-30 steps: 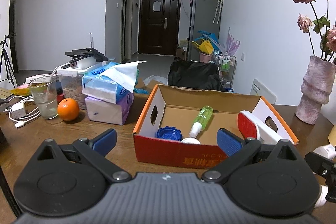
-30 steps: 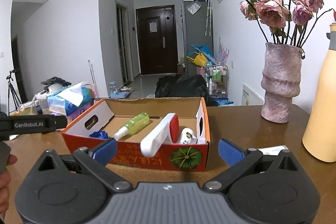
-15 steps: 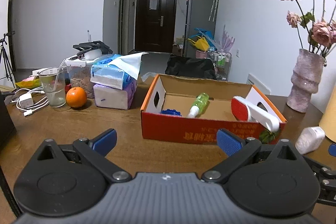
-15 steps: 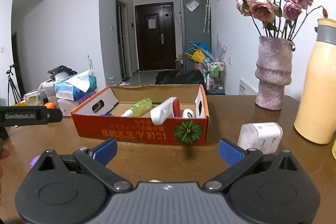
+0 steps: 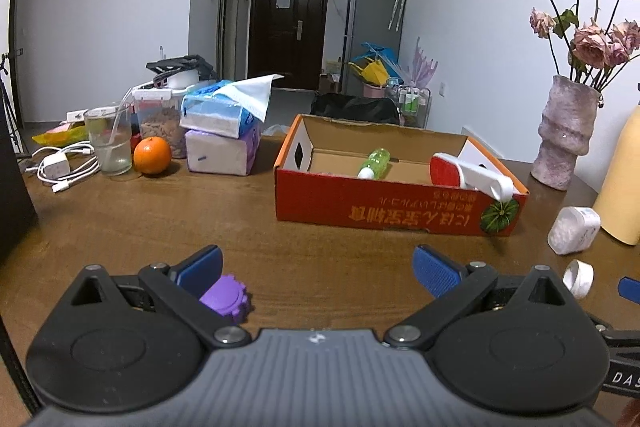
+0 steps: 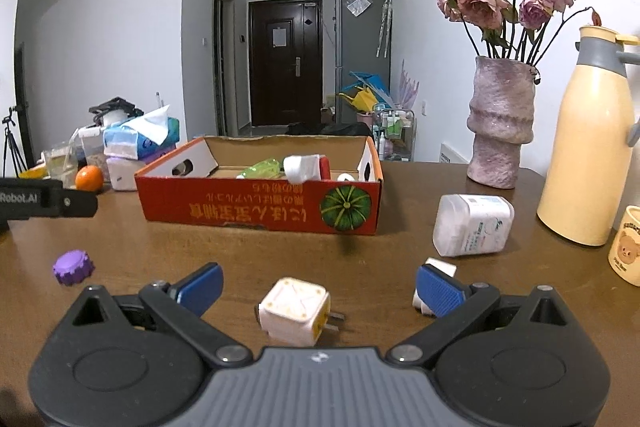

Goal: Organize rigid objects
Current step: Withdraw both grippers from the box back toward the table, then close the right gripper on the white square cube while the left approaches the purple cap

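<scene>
Right wrist, charger (image 6: 295, 310) between spread tool (image 6: 318, 282) fingers

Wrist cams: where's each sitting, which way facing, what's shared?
Left wrist: low over the brown wooden table, facing the red cardboard box; own left tongs open, purple ridged cap by the left finger.
Right wrist: low, further right, same heading; own right tongs open around a white cube plug adapter.
Shared: box, cap, white plastic jar.
</scene>
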Motion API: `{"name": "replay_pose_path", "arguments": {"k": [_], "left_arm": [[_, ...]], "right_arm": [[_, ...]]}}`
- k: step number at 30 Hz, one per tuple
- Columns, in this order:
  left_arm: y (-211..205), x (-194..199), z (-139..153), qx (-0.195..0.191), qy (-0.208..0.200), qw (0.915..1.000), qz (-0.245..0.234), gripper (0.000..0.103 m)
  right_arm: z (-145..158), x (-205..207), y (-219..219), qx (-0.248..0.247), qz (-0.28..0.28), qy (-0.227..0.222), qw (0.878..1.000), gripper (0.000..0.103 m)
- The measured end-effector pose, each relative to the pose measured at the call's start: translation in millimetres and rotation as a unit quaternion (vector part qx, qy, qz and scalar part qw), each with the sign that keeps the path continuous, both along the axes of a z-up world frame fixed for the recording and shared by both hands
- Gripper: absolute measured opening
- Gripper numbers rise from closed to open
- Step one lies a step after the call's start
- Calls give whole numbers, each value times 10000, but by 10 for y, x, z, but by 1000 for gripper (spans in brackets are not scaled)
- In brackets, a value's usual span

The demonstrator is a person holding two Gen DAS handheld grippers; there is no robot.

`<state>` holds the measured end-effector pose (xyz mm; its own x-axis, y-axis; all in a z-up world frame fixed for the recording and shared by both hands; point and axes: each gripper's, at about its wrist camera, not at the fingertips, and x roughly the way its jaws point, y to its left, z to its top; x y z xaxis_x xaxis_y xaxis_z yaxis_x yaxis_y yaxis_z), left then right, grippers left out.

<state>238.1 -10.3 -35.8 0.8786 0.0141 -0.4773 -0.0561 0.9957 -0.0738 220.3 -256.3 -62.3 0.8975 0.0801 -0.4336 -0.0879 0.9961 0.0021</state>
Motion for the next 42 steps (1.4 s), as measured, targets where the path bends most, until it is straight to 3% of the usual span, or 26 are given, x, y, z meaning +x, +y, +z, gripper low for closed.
{"name": "replay_pose_path", "arguments": {"k": [18,23,29,42], "left_arm": [[147,-161,-235,123,241,9995,-134,103],[261,-105,-258,40,281,9996,-24,103],[397,-25,-283,-57,359,9993,93,103],[592,58,-308,-93,390,9989,254,103]], "right_arm": [[-183,-141,137,-256,-104,46,9996,103],[-216,-3,231,-227,-103,114,9996,103],[-327,290,250,-107,-362,566,9977,103],[-426,677,337,-104,-804,803,9935,98]]}}
